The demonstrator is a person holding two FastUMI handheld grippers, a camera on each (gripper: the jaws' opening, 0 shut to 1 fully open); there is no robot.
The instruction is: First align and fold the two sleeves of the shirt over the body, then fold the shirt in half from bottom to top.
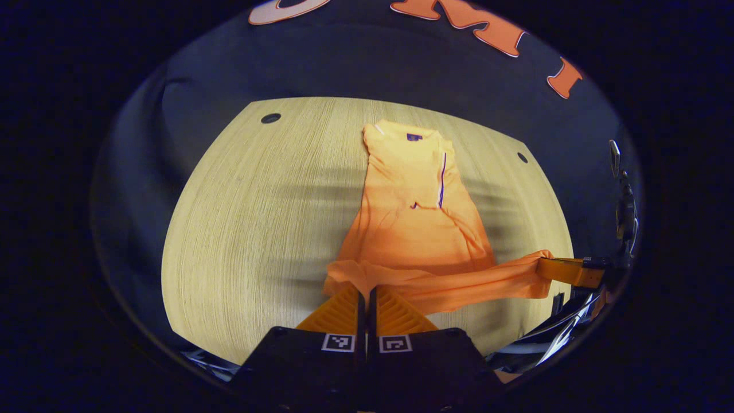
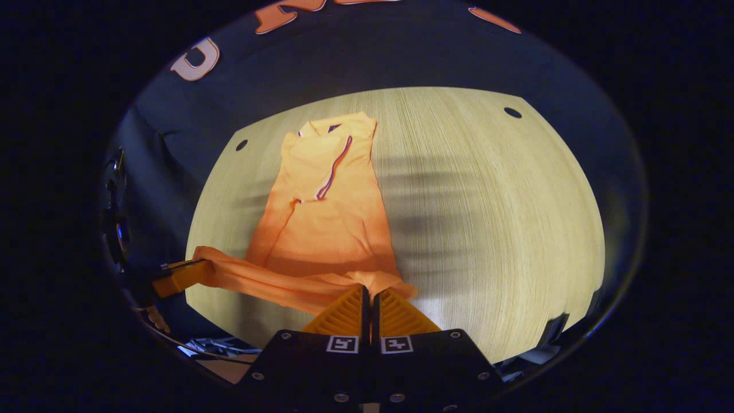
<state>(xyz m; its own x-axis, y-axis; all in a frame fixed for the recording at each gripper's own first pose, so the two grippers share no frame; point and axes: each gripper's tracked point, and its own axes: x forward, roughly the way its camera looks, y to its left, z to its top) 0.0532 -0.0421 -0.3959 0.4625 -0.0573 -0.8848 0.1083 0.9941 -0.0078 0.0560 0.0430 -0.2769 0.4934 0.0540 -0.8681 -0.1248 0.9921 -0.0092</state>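
An orange shirt (image 1: 416,212) lies lengthwise on the wooden table (image 1: 252,229), collar at the far end, both sleeves folded over the body. Its bottom hem (image 1: 436,281) is lifted off the table and stretched between the two grippers. My left gripper (image 1: 365,290) is shut on the hem's left corner. The right gripper (image 1: 553,267) shows at the right of the left gripper view, holding the other corner. In the right gripper view the shirt (image 2: 327,218) runs away from me, my right gripper (image 2: 370,289) is shut on the hem's right corner, and the left gripper (image 2: 192,271) holds the far corner.
The table (image 2: 487,218) has small dark holes (image 1: 270,118) (image 2: 512,112) near its far corners. Dark cloth walls stand behind it. Some clutter (image 2: 212,346) lies below the table's near edge.
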